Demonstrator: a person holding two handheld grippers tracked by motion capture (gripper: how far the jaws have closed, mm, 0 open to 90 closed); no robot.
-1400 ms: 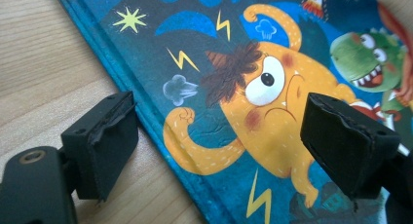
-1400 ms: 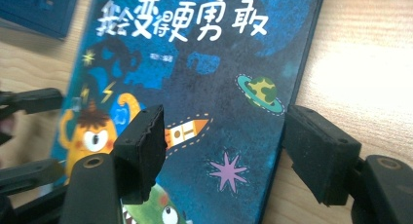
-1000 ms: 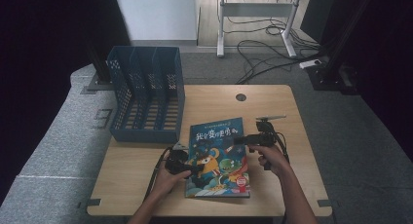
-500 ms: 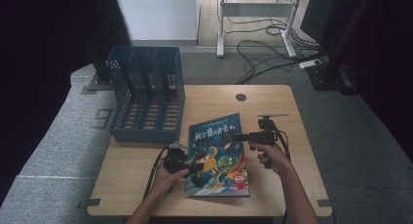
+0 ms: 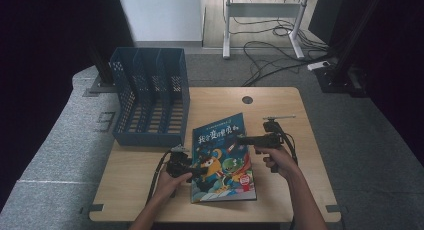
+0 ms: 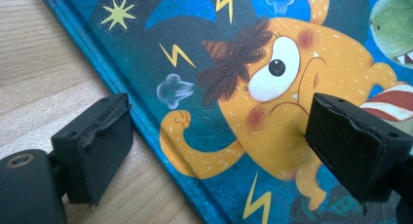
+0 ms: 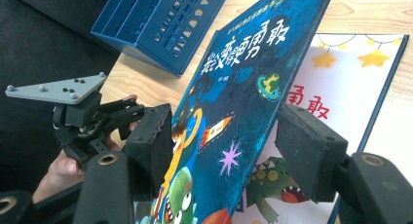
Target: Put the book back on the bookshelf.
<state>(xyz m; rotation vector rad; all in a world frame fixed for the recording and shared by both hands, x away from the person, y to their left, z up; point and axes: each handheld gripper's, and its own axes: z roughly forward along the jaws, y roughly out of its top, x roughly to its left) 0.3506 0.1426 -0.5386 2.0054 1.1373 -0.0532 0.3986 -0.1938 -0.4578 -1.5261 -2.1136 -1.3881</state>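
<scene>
A picture book (image 5: 220,160) with a dark blue cover and cartoon monsters lies on the wooden table (image 5: 280,105). My left gripper (image 5: 197,171) rests at the book's left edge. Its jaws stand open in the left gripper view (image 6: 219,131), one over the wood and one over the cover (image 6: 272,87). My right gripper (image 5: 239,138) is at the book's right edge. Its jaws have just been closing and still stand apart (image 7: 224,131). The raised front cover (image 7: 243,87) passes between them, and a white inner page (image 7: 350,78) shows beneath. The left gripper (image 7: 122,112) appears beyond the cover.
A blue slotted file rack (image 5: 150,97) stands at the table's back left, close to the book's top corner (image 7: 165,24). A round cable hole (image 5: 247,99) sits near the far edge. Cables (image 5: 270,45) trail on the floor behind the table.
The book's cover has come up at its right edge and looks more skewed than a second ago. Both hands have barely shifted.
</scene>
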